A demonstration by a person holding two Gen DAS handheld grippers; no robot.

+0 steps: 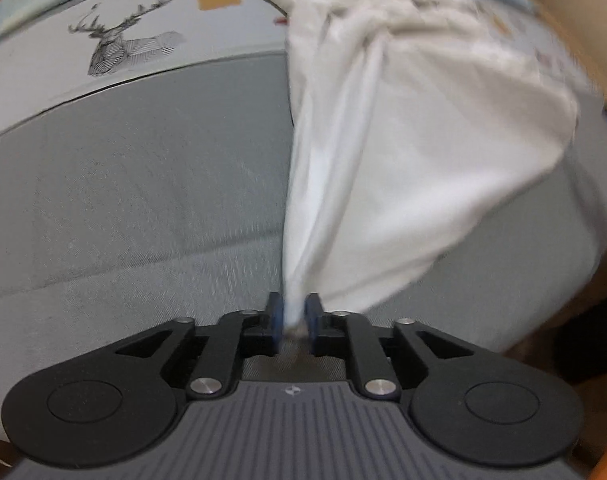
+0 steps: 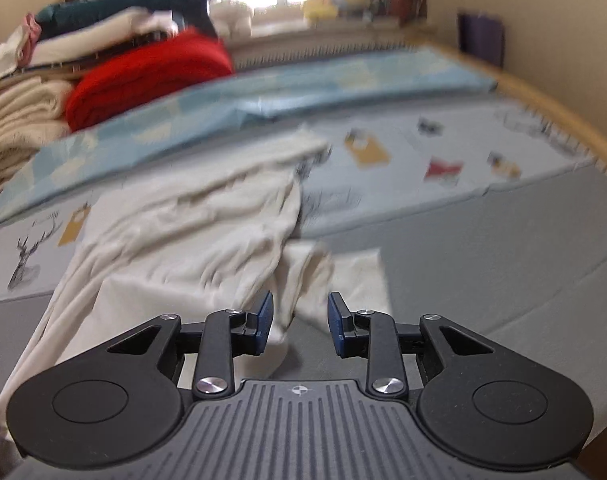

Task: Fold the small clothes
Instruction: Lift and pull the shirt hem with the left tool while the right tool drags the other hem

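White garment (image 1: 403, 152), seen from the left wrist, rises off the grey mattress (image 1: 123, 200) in a taut fan, one corner pinched between the left gripper (image 1: 293, 320) pads. From the right wrist, the same cloth lies rumpled (blurred by motion); the right gripper (image 2: 299, 320) stands parted, clamping nothing. Likely step: spreading it flat. Next, the right must seize the loose hem.

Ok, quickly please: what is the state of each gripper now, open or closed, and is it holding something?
Left gripper: closed on a bunched edge of the white garment.
Right gripper: open, holding nothing; the cloth lies between its fingers, pads not pressing.
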